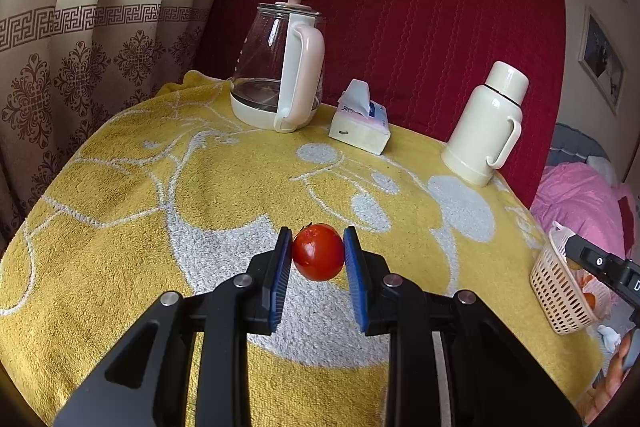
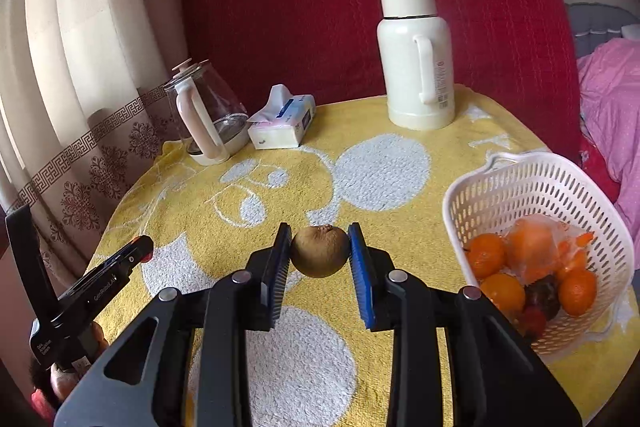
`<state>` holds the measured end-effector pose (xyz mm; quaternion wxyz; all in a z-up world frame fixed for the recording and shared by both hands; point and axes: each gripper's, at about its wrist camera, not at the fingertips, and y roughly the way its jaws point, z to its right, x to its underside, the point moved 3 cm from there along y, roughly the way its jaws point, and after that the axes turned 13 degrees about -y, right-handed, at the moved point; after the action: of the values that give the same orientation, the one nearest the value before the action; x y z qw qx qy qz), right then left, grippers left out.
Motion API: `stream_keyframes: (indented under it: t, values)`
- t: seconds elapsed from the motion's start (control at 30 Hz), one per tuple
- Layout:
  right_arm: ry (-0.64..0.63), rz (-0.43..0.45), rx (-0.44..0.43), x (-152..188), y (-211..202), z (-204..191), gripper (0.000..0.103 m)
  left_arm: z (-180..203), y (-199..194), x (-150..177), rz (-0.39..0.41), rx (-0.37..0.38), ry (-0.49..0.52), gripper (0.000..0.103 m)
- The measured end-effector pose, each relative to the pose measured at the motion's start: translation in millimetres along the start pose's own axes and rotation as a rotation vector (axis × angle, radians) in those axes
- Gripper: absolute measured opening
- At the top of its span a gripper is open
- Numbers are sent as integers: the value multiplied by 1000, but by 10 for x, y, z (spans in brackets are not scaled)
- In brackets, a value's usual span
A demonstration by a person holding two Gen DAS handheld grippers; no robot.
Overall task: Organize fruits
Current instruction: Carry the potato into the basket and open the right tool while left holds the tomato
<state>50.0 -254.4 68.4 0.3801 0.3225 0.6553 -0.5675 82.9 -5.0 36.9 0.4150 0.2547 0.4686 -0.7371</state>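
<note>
Carrying fruit, the left claw (image 1: 318,251) grips a tomato (image 1: 318,253) and the right claw (image 2: 320,251) a kiwi (image 2: 319,251), seemingly above the desk (image 2: 380,163); next, the basket (image 2: 520,179) at three o'clock.

- Soft daylight filters through the curtain (image 1: 60,67) on the left, leaving both views evenly bright.
- Shadows on the yellow towel (image 1: 140,207) are faint.
- Small glints mark the glass kettle (image 1: 276,67).
- Fisheye bending curves the edges; corners go black.
- Focus is sharp throughout.
</note>
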Motion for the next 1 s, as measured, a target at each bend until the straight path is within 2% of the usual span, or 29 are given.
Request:
stream_keyframes:
  t: [0.5,0.83,1.0]
  values:
    - [70,61,118,57,-478,499,30,156,-38,109,-6,28,52,26]
    - [144,88,244,203,-871,1047,30,253,-57,197,-14,43,87,26]
    - [190,91,269,254,-981,1309,30,280,-49,234,-17,39,102,26]
